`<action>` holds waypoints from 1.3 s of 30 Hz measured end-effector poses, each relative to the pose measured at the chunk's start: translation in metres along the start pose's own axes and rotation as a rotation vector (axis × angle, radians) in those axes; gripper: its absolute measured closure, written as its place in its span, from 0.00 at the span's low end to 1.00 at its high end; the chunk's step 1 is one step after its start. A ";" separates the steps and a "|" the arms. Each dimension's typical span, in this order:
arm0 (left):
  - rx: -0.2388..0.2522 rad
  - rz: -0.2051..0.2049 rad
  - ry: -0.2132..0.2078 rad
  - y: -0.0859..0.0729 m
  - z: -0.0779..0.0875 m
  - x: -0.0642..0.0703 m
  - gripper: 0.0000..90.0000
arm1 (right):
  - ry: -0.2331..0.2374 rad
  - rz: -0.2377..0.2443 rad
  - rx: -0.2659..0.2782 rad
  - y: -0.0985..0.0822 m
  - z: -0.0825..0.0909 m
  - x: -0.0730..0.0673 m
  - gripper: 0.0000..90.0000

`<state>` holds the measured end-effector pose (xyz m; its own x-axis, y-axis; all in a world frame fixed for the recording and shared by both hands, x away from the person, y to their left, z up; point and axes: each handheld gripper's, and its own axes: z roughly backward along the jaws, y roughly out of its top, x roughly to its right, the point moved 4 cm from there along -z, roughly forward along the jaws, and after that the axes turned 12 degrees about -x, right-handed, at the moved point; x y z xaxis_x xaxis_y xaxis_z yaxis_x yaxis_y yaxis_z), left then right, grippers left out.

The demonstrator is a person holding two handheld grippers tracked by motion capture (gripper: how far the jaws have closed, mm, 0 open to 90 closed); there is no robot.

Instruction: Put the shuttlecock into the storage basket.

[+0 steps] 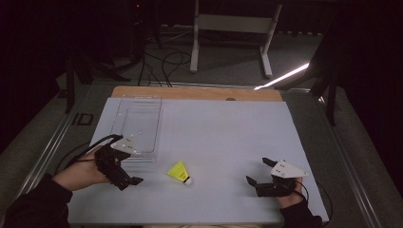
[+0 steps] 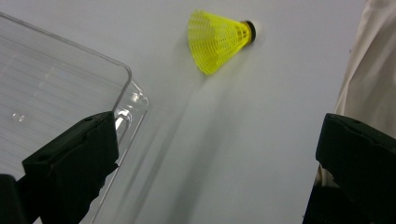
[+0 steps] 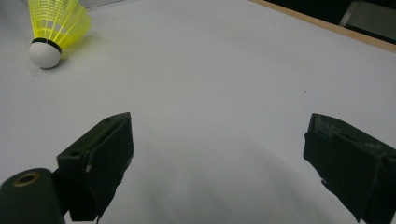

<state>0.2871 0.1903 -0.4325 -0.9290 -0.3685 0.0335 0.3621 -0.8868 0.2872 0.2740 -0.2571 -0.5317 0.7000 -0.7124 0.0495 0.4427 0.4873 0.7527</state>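
Both grippers, left (image 1: pixel 127 179) and right (image 1: pixel 259 173), gape empty flanking the shuttlecock (image 1: pixel 179 172); tray (image 1: pixel 138 124) beyond it likely awaits it.

My sleeves (image 1: pixel 35 202) are dark. My left gripper (image 1: pixel 124 172) and right gripper (image 1: pixel 259 172) are black with blocky jaws, pale three-cornered top plates and trailing black cables.

The shuttlecock's (image 3: pixel 55 25) skirt is cut off by the right gripper view's top edge.

shuttlecock (image 1: pixel 179 172): yellow mesh skirt, white cork | fingers (image 3: pixel 100 158): black
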 end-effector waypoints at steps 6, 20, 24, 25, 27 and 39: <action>-0.025 -0.024 -0.028 0.012 -0.001 0.001 0.00 | 0.002 0.002 -0.003 0.000 0.000 0.000 0.10; -0.044 0.001 -0.005 0.040 -0.005 -0.002 0.00 | 0.006 -0.002 -0.002 0.000 0.000 0.000 0.10; -0.047 0.006 0.006 0.047 -0.010 -0.002 0.00 | 0.007 0.000 -0.003 0.000 0.000 0.000 0.10; -0.050 0.009 0.005 0.048 -0.011 -0.003 0.00 | 0.007 0.001 -0.003 0.000 0.000 0.000 0.10; -0.058 0.015 0.003 0.051 -0.015 -0.003 0.01 | 0.007 0.001 -0.003 0.000 0.000 0.000 0.10; -0.059 0.054 -0.044 0.069 -0.039 -0.003 0.05 | 0.013 0.003 -0.004 -0.001 0.000 0.000 0.10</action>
<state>0.3181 0.1198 -0.4507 -0.9100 -0.4049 0.0896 0.4145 -0.8812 0.2272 0.2739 -0.2572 -0.5323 0.7087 -0.7042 0.0435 0.4426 0.4917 0.7499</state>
